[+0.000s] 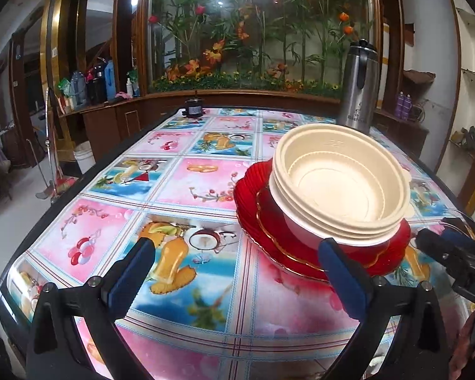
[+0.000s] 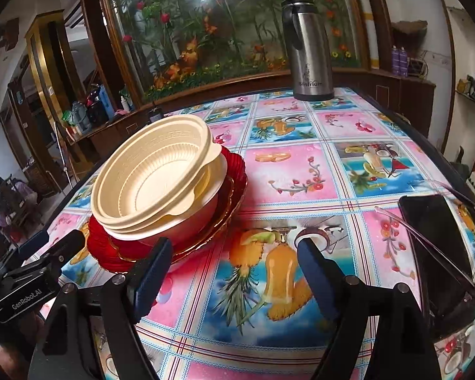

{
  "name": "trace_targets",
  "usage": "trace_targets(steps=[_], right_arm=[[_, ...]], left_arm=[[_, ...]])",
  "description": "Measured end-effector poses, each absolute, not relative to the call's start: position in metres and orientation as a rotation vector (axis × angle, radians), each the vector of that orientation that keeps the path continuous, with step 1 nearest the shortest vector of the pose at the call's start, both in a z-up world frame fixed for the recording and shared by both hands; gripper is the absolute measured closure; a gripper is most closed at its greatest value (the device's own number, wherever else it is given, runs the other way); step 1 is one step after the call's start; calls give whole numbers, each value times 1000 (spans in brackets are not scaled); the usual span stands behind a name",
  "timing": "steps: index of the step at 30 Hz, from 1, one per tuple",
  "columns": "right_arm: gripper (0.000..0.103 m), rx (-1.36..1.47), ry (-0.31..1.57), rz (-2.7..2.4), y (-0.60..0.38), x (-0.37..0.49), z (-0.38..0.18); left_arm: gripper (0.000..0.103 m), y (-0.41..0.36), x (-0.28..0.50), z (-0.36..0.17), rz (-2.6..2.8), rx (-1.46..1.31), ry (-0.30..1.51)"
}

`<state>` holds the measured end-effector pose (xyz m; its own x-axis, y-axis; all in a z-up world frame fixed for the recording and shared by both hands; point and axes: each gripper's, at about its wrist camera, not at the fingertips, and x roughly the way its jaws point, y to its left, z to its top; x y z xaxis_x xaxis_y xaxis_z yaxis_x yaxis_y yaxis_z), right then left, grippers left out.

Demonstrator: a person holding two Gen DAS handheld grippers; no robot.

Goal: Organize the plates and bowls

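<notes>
A stack of cream bowls (image 1: 338, 186) sits nested on a stack of red plates with gold rims (image 1: 256, 202), on the colourful tablecloth. My left gripper (image 1: 237, 250) is open just in front of the stack and to its left; its right finger stands before the plates' near edge with nothing between the pads. In the right wrist view the same cream bowls (image 2: 155, 177) and red plates (image 2: 234, 171) lie ahead to the left. My right gripper (image 2: 234, 253) is open over bare cloth, its left finger near the plates' rim.
A steel thermos jug (image 2: 310, 50) stands at the far side of the table. A black phone (image 2: 440, 247) and clear glasses (image 2: 427, 231) lie at the right. A small dark object (image 1: 193, 107) sits at the far edge. Cabinets and a flower display stand behind.
</notes>
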<state>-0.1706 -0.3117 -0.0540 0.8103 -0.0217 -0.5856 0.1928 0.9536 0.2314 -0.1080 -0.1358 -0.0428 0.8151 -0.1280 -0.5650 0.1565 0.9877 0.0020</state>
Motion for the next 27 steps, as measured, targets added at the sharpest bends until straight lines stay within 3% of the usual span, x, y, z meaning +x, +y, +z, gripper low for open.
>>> trace_targets(steps=[27], right_arm=[[15, 316, 580, -114, -310, -177, -52]], left_arm=[[0, -155, -121, -44, -97, 168, 529]])
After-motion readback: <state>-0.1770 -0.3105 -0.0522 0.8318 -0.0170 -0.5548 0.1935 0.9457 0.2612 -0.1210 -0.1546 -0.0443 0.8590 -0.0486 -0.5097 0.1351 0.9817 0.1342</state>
